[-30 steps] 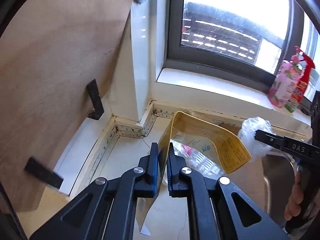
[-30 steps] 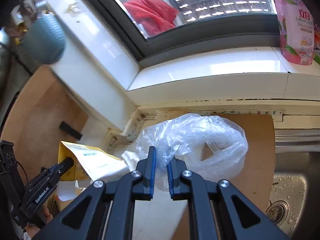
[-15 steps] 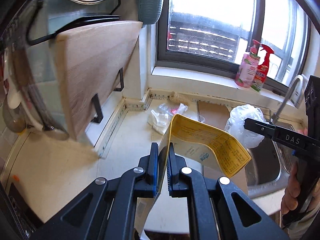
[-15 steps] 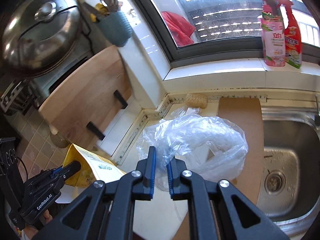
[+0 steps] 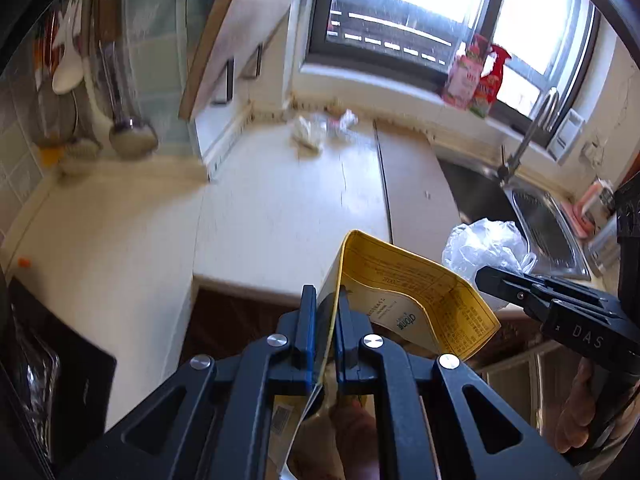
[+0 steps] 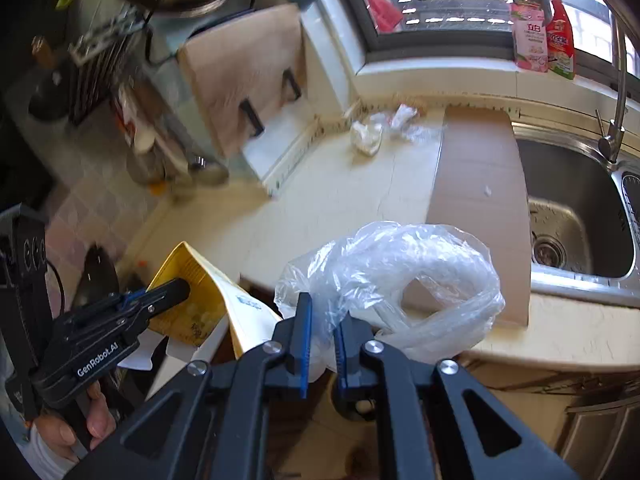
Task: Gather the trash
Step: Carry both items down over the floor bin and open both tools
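My left gripper (image 5: 324, 304) is shut on a yellow padded envelope (image 5: 416, 300), held out past the counter's front edge; it also shows in the right wrist view (image 6: 192, 292). My right gripper (image 6: 320, 312) is shut on a clear plastic bag (image 6: 400, 280), also seen in the left wrist view (image 5: 484, 244), to the right of the envelope. Crumpled white tissue and plastic scraps (image 5: 316, 132) lie on the counter's far side by the wall; they also show in the right wrist view (image 6: 376, 128).
A cream counter (image 5: 280, 208) with a brown board (image 6: 476, 184) beside a steel sink (image 6: 576, 208) and tap. A wooden cutting board (image 6: 244, 72) leans at the left wall. Spray bottles (image 6: 544, 40) stand on the window sill. Utensils hang at the left.
Both grippers have pulled back and up from the counter's back corner, each still holding its item. The view now takes in the whole counter and its front edge.
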{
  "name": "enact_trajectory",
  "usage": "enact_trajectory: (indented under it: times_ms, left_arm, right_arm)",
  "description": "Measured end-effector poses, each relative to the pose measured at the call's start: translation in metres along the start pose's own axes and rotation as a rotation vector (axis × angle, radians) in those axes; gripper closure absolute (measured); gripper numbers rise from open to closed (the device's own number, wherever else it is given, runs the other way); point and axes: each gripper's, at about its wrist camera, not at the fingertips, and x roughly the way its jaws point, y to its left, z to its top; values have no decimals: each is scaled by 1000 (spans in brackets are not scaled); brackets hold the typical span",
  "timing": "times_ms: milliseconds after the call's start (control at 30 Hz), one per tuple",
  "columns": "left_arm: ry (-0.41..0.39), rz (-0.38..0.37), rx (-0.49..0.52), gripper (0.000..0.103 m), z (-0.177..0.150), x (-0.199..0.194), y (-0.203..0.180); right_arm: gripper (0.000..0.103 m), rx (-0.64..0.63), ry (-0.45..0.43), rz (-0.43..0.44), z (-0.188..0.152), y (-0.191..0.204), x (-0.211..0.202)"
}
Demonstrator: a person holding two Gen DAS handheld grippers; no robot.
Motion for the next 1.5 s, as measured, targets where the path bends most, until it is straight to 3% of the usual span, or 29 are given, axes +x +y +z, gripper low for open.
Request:
enact_trajectory:
  times_ms: [200,400,700,800,1033,1100,1167,1233,1367,1500]
  left_arm:
    - [124,-3,-54,97,-52,34,12]
    - [215,52,-97,97,-105,89,24]
    - [302,125,-181,96,-227,238,56]
    - [334,115,-220,96,-260,280,70]
    - [394,93,-221,96,-312,370,98]
    - [401,93,-230,90,-320,394,106]
    - [401,74,-255,66,-326,412,111]
    - [397,63,-267,49,-336,424,115]
    - [401,99,-227,46,-352,439,116]
    - [419,124,-265,43,-366,437,126]
  right_arm:
    - [93,-92,130,-10,-48,19,28]
    - [93,-165,253,-19,-100,15,97]
    - [93,-172,406,-73,-204,-32,246]
    - [93,-160,444,-72,-229,-50,287]
    - [93,-161,512,-68,-268,-82,379]
    - [93,-172,525,-71,-274,-86,402]
    - [93,-190,529,-80,-280,-87,425]
    - [93,-202,531,-90,-287,-84,441]
    - [93,-186,553,-102,-296,-87,472]
    - [91,-157,587,-95,-291,-92,487]
